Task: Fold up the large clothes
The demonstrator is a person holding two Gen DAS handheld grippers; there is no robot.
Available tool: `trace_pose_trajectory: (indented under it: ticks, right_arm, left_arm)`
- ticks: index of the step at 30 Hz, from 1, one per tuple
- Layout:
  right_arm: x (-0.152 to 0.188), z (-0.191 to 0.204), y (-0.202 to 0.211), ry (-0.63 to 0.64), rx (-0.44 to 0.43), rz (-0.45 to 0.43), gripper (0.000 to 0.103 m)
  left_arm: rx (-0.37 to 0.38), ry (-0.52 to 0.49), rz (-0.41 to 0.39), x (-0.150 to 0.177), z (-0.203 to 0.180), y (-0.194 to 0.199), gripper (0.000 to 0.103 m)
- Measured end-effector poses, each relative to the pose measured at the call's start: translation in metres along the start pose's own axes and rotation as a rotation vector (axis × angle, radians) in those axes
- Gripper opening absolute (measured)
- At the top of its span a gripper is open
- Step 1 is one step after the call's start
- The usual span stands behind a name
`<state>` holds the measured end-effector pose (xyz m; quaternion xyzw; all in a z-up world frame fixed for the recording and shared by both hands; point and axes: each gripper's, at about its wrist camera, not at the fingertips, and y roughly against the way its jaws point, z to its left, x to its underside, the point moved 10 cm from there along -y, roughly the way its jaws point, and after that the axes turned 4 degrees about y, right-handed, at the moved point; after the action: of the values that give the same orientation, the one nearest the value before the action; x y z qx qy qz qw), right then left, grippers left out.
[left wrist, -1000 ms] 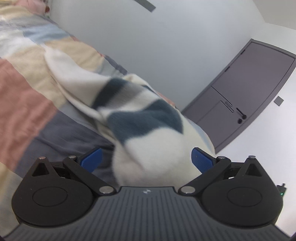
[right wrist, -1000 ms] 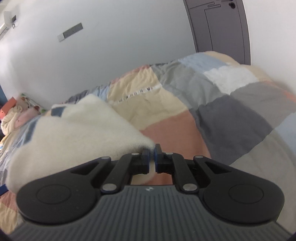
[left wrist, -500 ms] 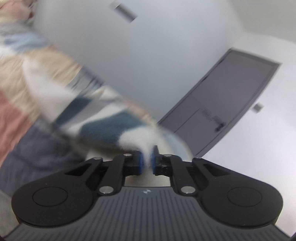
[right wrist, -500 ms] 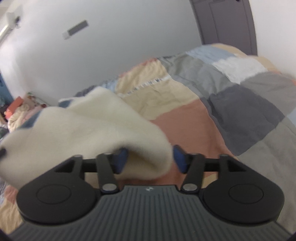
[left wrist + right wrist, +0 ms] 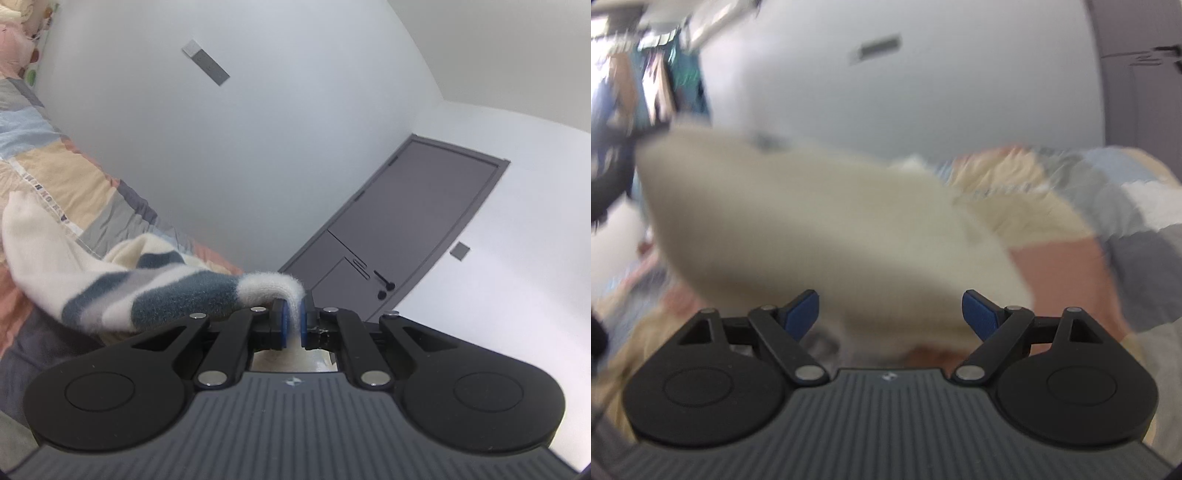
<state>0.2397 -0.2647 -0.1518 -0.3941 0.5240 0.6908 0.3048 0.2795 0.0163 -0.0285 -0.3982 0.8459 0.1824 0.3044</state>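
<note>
ITEM: fluffy cream fleece garment w/ dark-teal and grey stripes (image 5: 173, 295), large, soft, lying partly on the patchwork quilt of beige, pink, grey and pale-blue squares (image 5: 55, 177) that covers the bed; one end raised off it.

L gripper (image 5: 291, 325): blue pads clamped tight on a thin fold of the white edge; cloth arcs up over the fingers and trails off to the left toward the quilt. Points roughly level; grey door (image 5: 402, 236) and white wall behind.

R gripper (image 5: 890, 314): jaws opening, blue fingertips (image 5: 803, 308) well apart. Cream fleece (image 5: 820, 229) hangs just ahead of and between them, pads not pressing on it. View badly blurred; exact contact n/a.

STEP (judgement): early in the fold. One edge picked up by L, R letting go its hold to re-grip elsewhere. No neat fold visible yet.

NEXT (judgement): R needs a fresh corner or hem opposite L's, so cloth can be stretched flat between both, then laid over. Fleece is thick & limp: take a shallow single-layer pinch and avoid catching the quilt beneath.
</note>
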Motion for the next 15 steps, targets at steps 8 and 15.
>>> trace_pose_trajectory:
  ticks: [8, 15]
  right_arm:
    - [0.015, -0.013, -0.053, -0.065, -0.011, 0.167, 0.082]
    - [-0.056, -0.049, -0.074, -0.323, -0.105, -0.059, 0.052]
  left_arm:
    - [-0.108, -0.019, -0.052, -0.035, 0.046, -0.014, 0.007]
    - [-0.250, 0.069, -0.035, -0.052, 0.120, -0.054, 0.007]
